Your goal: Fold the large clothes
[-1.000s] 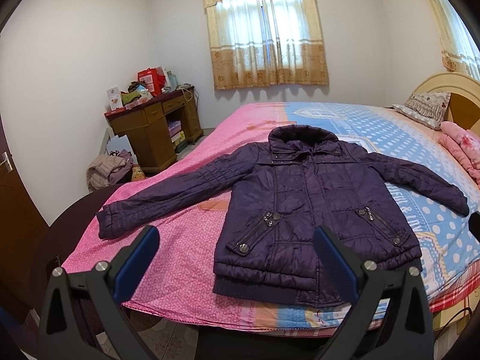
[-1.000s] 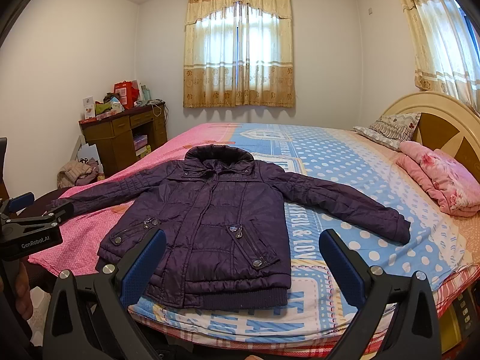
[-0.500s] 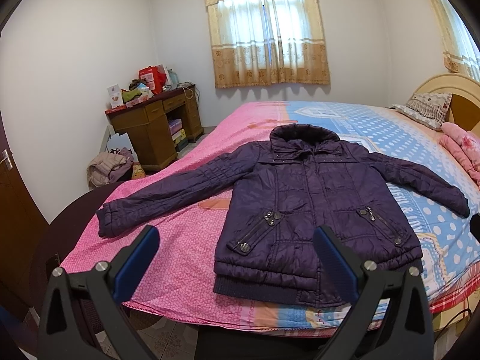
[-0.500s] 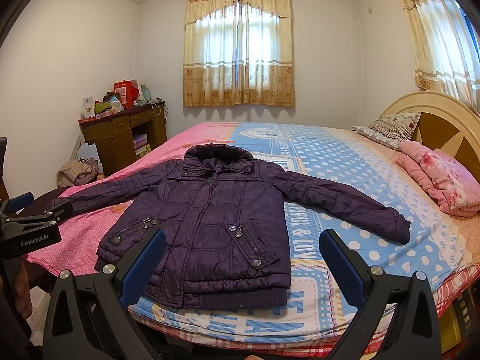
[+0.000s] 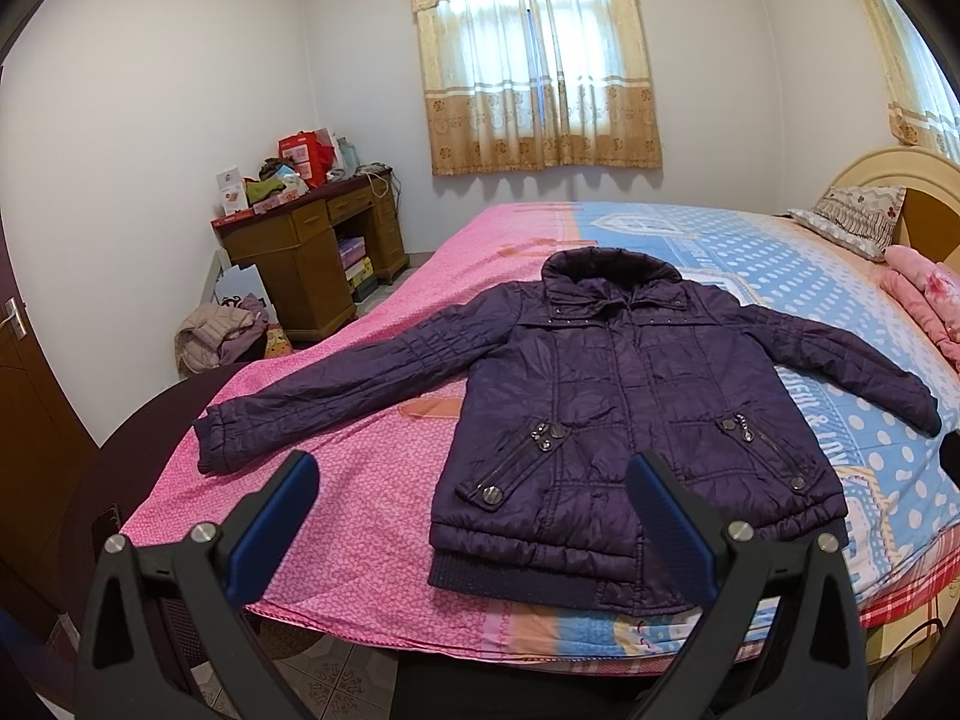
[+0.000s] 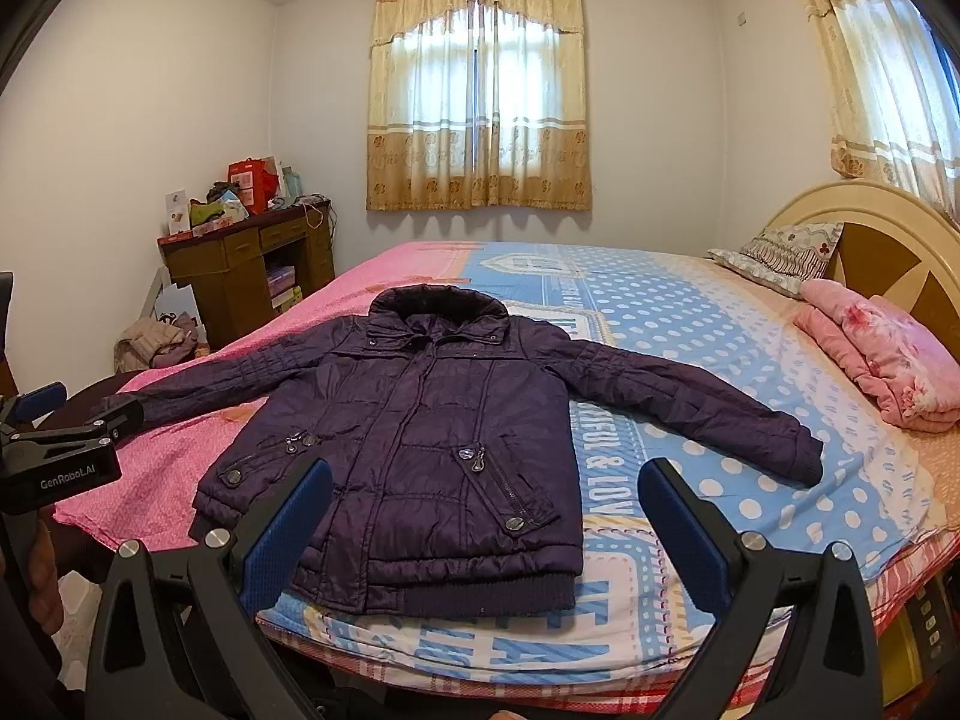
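A dark purple quilted jacket point(image 5: 618, 414) point(image 6: 432, 432) lies flat and face up on the bed point(image 5: 384, 492) point(image 6: 690, 324), collar toward the window, hem at the near edge, both sleeves spread out sideways. My left gripper point(image 5: 474, 486) hovers open in front of the hem's left part, with nothing between its blue pads. My right gripper point(image 6: 486, 498) is open too, held before the hem's right half and clear of the cloth. The left gripper's body point(image 6: 60, 456) shows at the left edge of the right wrist view.
A folded pink blanket point(image 6: 888, 366) and a patterned pillow point(image 6: 780, 258) lie by the headboard point(image 6: 888, 228) on the right. A cluttered wooden desk point(image 5: 306, 246) stands at the far left wall with a heap of clothes point(image 5: 222, 336) on the floor beside it.
Both views shift very slightly; the jacket lies unmoved and both grippers stay open.
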Available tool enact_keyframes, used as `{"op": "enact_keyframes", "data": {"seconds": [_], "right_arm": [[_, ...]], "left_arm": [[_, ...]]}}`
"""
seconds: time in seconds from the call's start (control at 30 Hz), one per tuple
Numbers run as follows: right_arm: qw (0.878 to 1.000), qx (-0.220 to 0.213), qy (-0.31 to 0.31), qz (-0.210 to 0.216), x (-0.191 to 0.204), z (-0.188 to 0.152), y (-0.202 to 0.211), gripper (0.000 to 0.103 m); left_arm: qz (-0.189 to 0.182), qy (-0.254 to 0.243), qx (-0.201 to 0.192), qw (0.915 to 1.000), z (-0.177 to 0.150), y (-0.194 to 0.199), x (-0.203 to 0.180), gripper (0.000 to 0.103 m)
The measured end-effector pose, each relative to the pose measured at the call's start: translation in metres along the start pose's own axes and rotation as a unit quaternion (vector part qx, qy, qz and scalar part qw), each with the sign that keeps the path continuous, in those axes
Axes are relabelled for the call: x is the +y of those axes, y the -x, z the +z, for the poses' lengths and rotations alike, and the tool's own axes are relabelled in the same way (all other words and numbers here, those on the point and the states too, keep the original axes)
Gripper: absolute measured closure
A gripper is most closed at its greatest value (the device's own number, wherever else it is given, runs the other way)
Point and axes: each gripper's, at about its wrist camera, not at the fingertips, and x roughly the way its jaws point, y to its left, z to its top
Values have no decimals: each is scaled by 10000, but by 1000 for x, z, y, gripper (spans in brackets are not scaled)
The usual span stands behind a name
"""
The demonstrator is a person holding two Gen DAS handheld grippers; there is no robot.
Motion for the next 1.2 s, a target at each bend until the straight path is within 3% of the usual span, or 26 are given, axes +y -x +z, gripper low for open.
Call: {"op": "enact_keyframes", "data": {"seconds": [0.3,0.43,0.53,0.6,0.67,0.8,1.0,1.2], "right_arm": [[10000,17,7,17,-1,-1,-1,1],[9997,-87,-77,223,-15,-1,-10,1],[9981,1,-574,217,-56,-2,-37,1],[9951,-15,-974,-147,-96,-8,-59,1],[9914,251,-1191,-490,-133,-16,-83,1],[9785,471,-1780,-928,-206,-32,-114,1],[9389,631,-3091,-1374,-324,-54,-153,1],[9135,915,-3582,-1697,-396,-63,-191,1]], "left_arm": [[8,0,15,10000,-2,-1,1,0],[-15,-17,19,10000,-2,-2,2,0],[-21,-86,5,10000,-1,-12,0,0],[-49,-66,40,10000,2,-26,-2,0],[-82,-125,169,9997,5,-45,-9,0],[-145,-417,261,9987,10,-82,-35,0],[-185,-492,463,9975,22,-145,-62,0],[81,-614,904,9940,20,-205,-80,0]]}}
